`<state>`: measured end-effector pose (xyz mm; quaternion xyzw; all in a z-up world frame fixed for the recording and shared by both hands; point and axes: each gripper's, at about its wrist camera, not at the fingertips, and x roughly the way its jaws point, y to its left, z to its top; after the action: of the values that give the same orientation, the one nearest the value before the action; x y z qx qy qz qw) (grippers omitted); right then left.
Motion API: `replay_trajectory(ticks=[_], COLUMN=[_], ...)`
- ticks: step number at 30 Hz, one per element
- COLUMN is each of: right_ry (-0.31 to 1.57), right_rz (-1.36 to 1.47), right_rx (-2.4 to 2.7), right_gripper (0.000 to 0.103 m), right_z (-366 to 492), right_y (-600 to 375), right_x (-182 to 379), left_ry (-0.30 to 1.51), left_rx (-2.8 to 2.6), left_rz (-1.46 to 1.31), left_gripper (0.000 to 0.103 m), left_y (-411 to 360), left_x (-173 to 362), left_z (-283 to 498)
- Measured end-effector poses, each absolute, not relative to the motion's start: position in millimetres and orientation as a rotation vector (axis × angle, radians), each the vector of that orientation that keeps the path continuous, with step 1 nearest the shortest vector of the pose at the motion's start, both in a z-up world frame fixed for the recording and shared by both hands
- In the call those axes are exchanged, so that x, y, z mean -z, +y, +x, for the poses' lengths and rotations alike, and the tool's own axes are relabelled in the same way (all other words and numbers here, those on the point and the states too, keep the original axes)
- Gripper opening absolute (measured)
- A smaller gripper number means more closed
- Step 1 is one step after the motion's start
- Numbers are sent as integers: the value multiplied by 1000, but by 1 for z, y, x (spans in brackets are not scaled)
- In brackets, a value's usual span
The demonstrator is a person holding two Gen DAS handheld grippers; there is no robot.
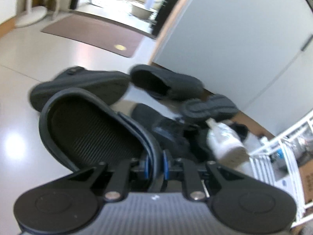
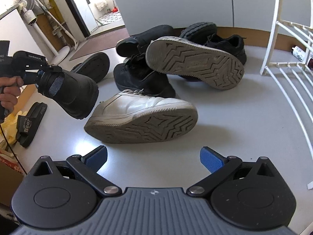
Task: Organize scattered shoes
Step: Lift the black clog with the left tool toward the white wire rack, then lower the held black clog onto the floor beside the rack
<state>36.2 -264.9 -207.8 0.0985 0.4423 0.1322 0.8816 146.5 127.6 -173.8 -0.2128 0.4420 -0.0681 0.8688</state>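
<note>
My left gripper [image 1: 156, 163] is shut on the heel rim of a black shoe [image 1: 92, 129], and the shoe's dark opening faces the left wrist camera. In the right wrist view a hand holds that gripper [image 2: 42, 74] at the left, with the black shoe [image 2: 72, 96] hanging clear of the floor. A pile of shoes lies beyond: a white sneaker [image 2: 137, 105] on its side, a second white sneaker [image 2: 195, 60] sole up, black sneakers [image 2: 140, 78] and a black slip-on [image 2: 144, 37]. My right gripper [image 2: 153, 158] stands open and holds nothing, just short of the white sneaker.
A white wire shoe rack [image 2: 283, 68] stands at the right, by the grey wall. A black "Bear" slide [image 2: 29, 123] lies at the left beside yellow bags. A brown mat [image 1: 93, 33] lies before the doorway, and a fan stand [image 2: 58, 54] is by it.
</note>
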Motion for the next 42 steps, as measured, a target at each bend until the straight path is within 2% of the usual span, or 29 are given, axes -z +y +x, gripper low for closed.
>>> replay_trajectory(ticks=[9,23,35,42], right_ry=[851,905,849,819], right_rz=[192,215,354,357], right_rx=[-205,-104,12,23], right_gripper=[103,103,103,103], right_z=[24,-19,-53,-62], right_y=[-291,-334,-379,-402], right_x=[202,214,215,214], left_ry=[981,1140,1149,1175], left_rx=[308,478,537,498], left_rz=[-486,-477,-403,-432], left_gripper=[15,15,14,14], left_y=[57,-38,-125,-170], left_x=[176,184,163,170], left_z=[149,119,112,105])
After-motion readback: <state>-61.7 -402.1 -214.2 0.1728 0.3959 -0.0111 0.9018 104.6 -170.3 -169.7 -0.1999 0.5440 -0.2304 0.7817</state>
